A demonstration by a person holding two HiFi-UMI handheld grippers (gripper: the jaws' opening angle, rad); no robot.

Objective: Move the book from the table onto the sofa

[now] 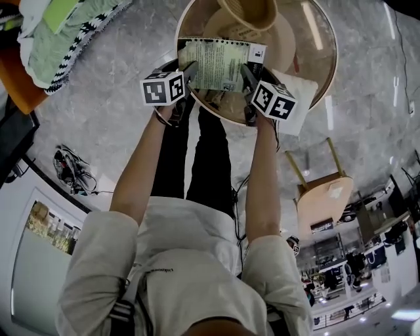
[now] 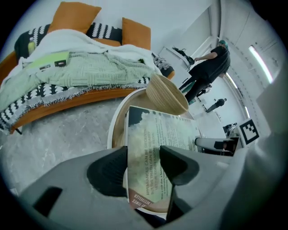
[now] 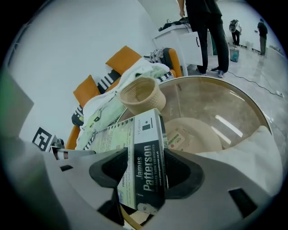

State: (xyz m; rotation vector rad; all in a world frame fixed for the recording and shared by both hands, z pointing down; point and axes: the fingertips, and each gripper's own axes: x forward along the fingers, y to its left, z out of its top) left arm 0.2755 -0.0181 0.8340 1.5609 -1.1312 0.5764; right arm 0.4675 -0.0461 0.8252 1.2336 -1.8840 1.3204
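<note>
A person's pale-shirted shoulders (image 1: 190,262) fill the foreground of the head view, both bare forearms stretched forward over a grey marble floor (image 1: 111,111). The left gripper (image 1: 191,71) and the right gripper (image 1: 248,76) clamp opposite ends of a paperback book (image 1: 220,64), which is held level between them over the near edge of a round glass table (image 1: 332,62). Whether the book is clear of the glass cannot be told.

In the left gripper view the jaws are closed narrowly on the book's printed back cover (image 2: 153,134), one dark pad on each face. In the right gripper view the jaws pinch the black-and-white spine end (image 3: 146,152), where an author's name reads down the spine.

A woven basket (image 1: 249,13) stands on the table just beyond the book, and a white cloth (image 1: 298,98) lies at the table's right edge. The orange sofa (image 2: 67,104), draped in a pale green blanket (image 2: 90,67) with orange cushions behind, curves well apart from the table at far left. A bystander in dark clothes (image 2: 208,72) stands in the background, and a wooden chair (image 1: 321,193) sits at the person's right.
</note>
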